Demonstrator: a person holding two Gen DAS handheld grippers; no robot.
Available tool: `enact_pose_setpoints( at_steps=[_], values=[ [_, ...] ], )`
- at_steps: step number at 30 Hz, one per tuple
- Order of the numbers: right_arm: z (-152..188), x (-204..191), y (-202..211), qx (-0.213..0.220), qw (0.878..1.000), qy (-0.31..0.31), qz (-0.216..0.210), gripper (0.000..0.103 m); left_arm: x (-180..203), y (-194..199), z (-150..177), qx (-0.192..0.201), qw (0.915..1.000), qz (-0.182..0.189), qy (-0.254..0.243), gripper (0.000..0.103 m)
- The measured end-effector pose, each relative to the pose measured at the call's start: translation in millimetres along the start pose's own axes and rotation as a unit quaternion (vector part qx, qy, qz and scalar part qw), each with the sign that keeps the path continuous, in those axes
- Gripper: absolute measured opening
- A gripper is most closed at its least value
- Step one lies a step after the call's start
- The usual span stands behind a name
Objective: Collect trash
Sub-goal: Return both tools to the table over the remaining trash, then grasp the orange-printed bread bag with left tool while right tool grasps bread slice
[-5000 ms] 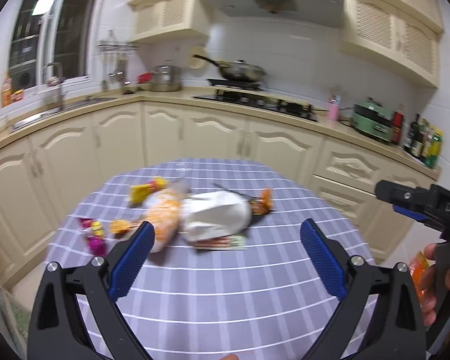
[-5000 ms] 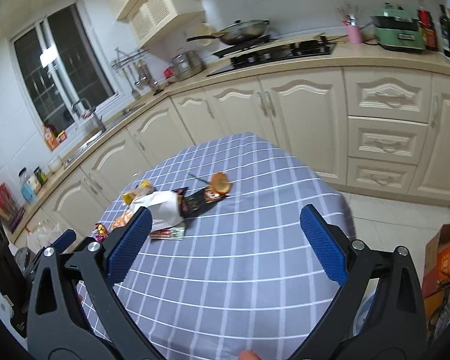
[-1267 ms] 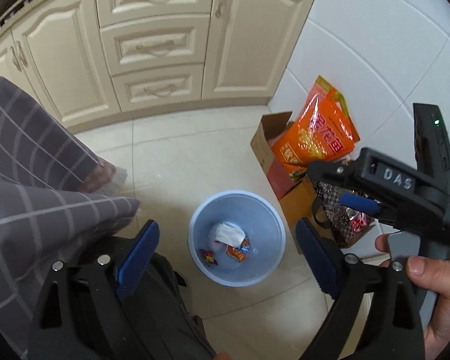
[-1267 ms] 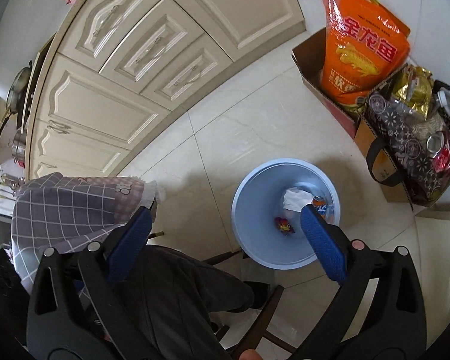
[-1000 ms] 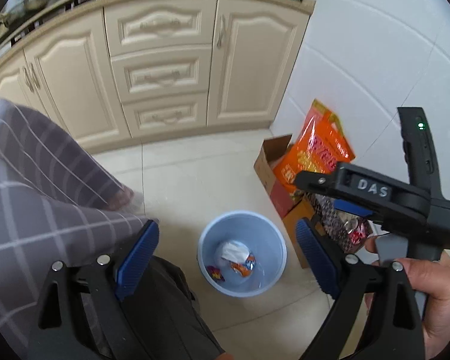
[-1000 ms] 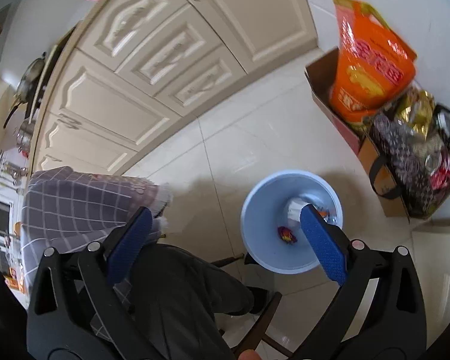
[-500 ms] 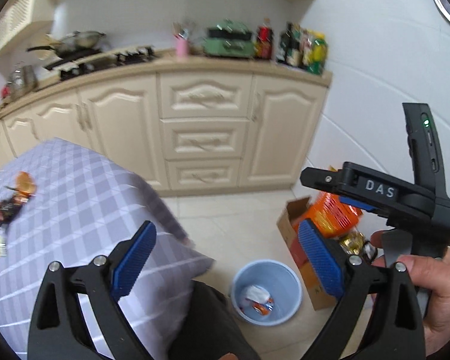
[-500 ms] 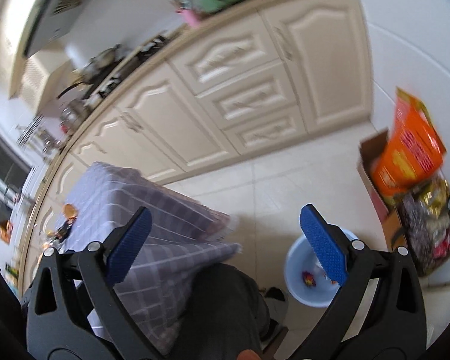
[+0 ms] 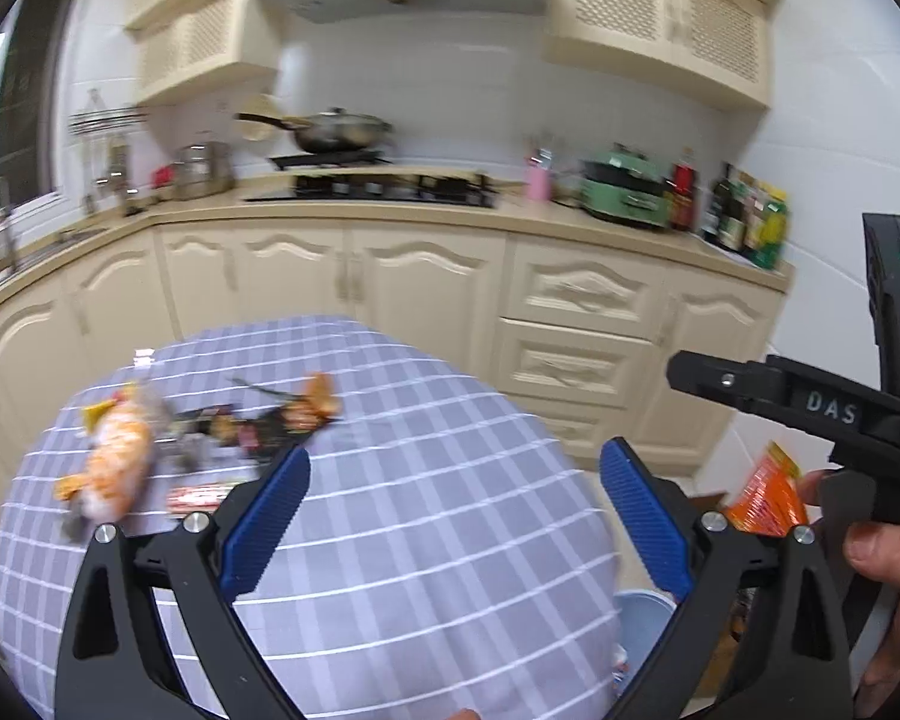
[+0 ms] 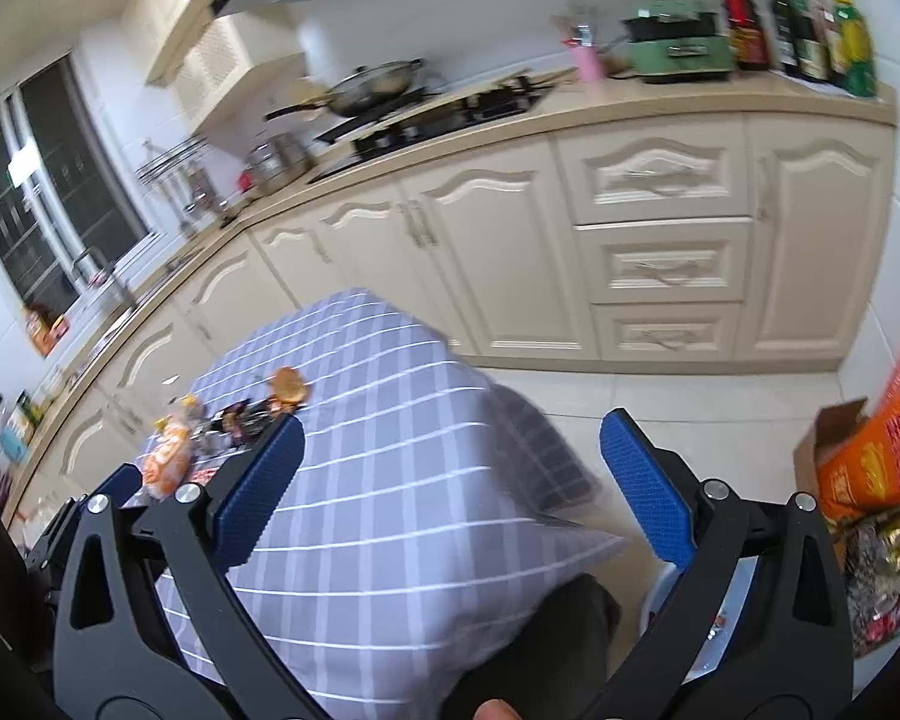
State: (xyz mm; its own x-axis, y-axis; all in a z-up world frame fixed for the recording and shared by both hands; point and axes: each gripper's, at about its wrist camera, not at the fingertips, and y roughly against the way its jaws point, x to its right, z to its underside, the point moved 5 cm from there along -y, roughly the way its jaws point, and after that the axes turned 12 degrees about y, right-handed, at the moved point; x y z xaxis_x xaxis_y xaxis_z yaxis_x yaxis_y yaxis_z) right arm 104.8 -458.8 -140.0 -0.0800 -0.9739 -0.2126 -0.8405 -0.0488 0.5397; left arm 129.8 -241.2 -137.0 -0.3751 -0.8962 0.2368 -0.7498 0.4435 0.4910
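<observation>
Trash lies on the purple checked tablecloth [image 9: 426,516]: an orange snack bag [image 9: 114,462], dark wrappers [image 9: 240,426], an orange piece [image 9: 321,396] and a red flat wrapper [image 9: 201,498]. My left gripper [image 9: 456,516] hovers open above the near table, empty. My right gripper [image 10: 450,492] is open and empty too, over the table's right edge; its body [image 9: 810,408] shows at the right of the left wrist view. In the right wrist view the snack bag [image 10: 168,456] and orange piece [image 10: 288,387] sit far left. The blue bin's rim [image 9: 645,618] peeks out below the table.
Cream cabinets [image 10: 660,240] and a counter with a stove [image 9: 384,186], a pan, a green appliance [image 9: 627,192] and bottles run behind. An orange bag in a cardboard box [image 10: 870,456] and a dark bag stand on the floor at right. A person's leg [image 10: 546,648] is under the table.
Both grippers have swung up from the blue bin on the floor back toward the table. The white crumpled piece seen on the table 5 s ago now lies in the bin.
</observation>
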Motion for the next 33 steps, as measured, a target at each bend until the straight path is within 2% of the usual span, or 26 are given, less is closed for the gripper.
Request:
enact_pose_setpoints(
  at_steps=[8,13,19,26,33],
  values=[
    [-6,-69,-39,-0.018,0.998,0.054,-0.031,0.097,-91,28,-12,0.040,0.9953,-0.076,0.045,0.095],
    [-3,-109,-79,-0.046,0.994,0.088,-0.052,0.097,-153,27,-12,0.040,0.9880,-0.128,0.076,0.095],
    [1,-141,-122,-0.072,0.988,0.115,-0.069,0.097,-211,10,-16,0.029,0.9796,-0.174,0.096,0.095],
    [-3,-157,-167,-0.094,0.984,0.126,-0.080,0.097,-236,-29,-22,-0.001,0.9754,-0.214,0.052,0.095],
    [-13,-156,-219,-0.117,0.982,0.134,-0.067,0.097,-246,-72,-24,-0.045,0.9723,-0.228,0.027,0.095]
  ],
)
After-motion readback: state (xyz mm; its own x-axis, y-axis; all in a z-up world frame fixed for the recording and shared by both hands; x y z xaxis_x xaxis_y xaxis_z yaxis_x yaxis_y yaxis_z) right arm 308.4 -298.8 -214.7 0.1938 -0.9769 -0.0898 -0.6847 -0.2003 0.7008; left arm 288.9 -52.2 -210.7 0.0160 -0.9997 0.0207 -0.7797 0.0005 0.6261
